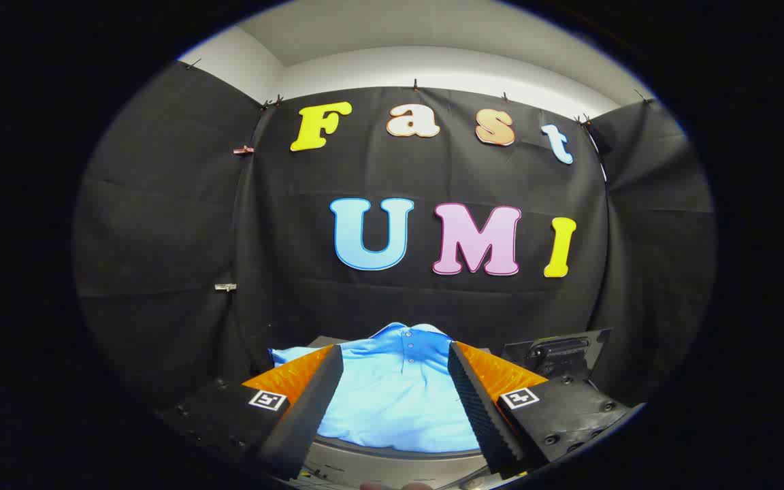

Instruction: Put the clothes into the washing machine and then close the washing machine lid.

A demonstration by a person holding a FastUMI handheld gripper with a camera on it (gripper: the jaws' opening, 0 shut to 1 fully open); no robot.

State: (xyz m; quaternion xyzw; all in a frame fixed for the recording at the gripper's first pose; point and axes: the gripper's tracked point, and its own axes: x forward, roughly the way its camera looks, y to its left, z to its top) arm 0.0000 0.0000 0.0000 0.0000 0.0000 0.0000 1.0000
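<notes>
**Gripper spread above the blue shirt**

The gripper [395, 381] is seen with its two fingers [310, 401] held wide apart — nothing is pinched between them. Each finger bears a ribbed pad on its inner face, and a small square marker is fixed on the body behind each one.

A blue shirt [399, 401] is seen in the gap between the fingers and just beyond them. It is a polo with a buttoned placket; its collar [409, 332] is turned away from the gripper, toward the booth wall. The shirt lies spread out and fairly flat, with one part reaching out past the left finger. No contact between the fingers and the cloth can be made out — the fingers appear to be held over it, though the height cannot be judged.

Under the near edge of the shirt a pale curved rim [392, 454] is seen, on which the cloth rests; whether this belongs to the washing machine cannot be told for sure. Beyond the right finger a dark panel [555, 350] with a recessed handle is seen, tilted up; whether it is the lid cannot be told. The scene is closed off behind by the black cloth wall [160, 238].
</notes>
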